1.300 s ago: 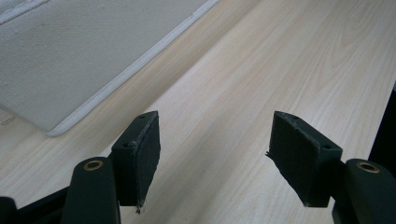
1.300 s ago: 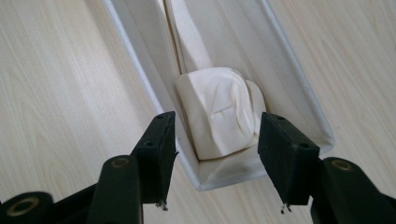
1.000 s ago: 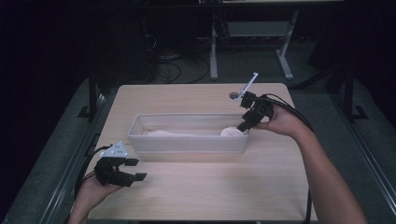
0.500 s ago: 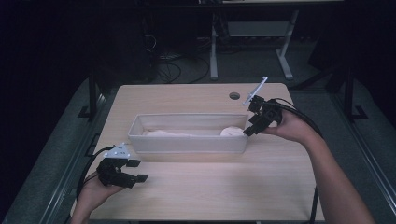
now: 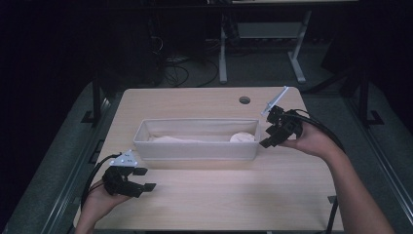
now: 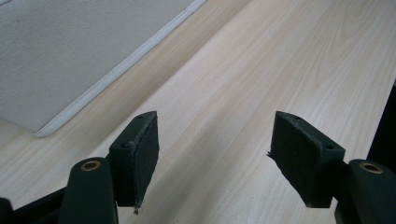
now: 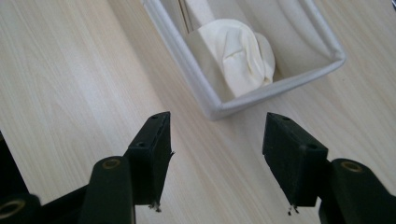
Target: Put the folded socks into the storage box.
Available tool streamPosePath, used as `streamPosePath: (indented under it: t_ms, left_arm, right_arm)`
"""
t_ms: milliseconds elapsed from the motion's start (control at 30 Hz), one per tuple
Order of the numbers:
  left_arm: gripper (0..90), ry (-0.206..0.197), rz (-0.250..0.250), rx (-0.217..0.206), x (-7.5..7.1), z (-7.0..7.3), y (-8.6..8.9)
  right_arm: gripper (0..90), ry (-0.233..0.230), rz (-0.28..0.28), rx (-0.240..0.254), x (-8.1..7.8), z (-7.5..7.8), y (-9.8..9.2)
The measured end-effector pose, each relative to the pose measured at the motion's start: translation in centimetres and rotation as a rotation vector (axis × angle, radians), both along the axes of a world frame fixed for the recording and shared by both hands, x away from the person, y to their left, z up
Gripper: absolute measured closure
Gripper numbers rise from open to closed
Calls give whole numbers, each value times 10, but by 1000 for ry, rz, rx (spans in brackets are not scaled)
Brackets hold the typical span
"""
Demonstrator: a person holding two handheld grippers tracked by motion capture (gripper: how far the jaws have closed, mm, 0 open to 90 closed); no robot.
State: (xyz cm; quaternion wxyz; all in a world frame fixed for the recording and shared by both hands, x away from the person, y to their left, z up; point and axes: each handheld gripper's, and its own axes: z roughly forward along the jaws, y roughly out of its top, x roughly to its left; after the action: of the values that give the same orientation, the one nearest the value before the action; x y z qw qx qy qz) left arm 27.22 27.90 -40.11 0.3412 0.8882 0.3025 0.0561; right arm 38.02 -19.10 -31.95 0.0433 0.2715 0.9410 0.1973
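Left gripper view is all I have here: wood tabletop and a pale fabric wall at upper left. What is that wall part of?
Observer: It is the near side of a long white fabric bin lying across the table.
Operator: Anything inside it?
Observer: A balled-up cream cloth sits at its right end, with more pale fabric lying flat along the bottom.
Operator: Where are the right tongs?
Observer: The right tongs are just outside the bin's right end, open with nothing between them, and they have just been opening.
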Motion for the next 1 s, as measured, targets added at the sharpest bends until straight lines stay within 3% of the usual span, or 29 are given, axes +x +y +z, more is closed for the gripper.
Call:
streamPosePath:
  t_ms: [300,1000]
  left_arm:
    - [319,0,9,-9,-1,1,3]
    - [319,-10,22,-15,-3,3,6]
  right_arm:
    - [414,2,-9,10,-9,-6,-8]
    - [414,43,-19,41,-28,-37,-20]
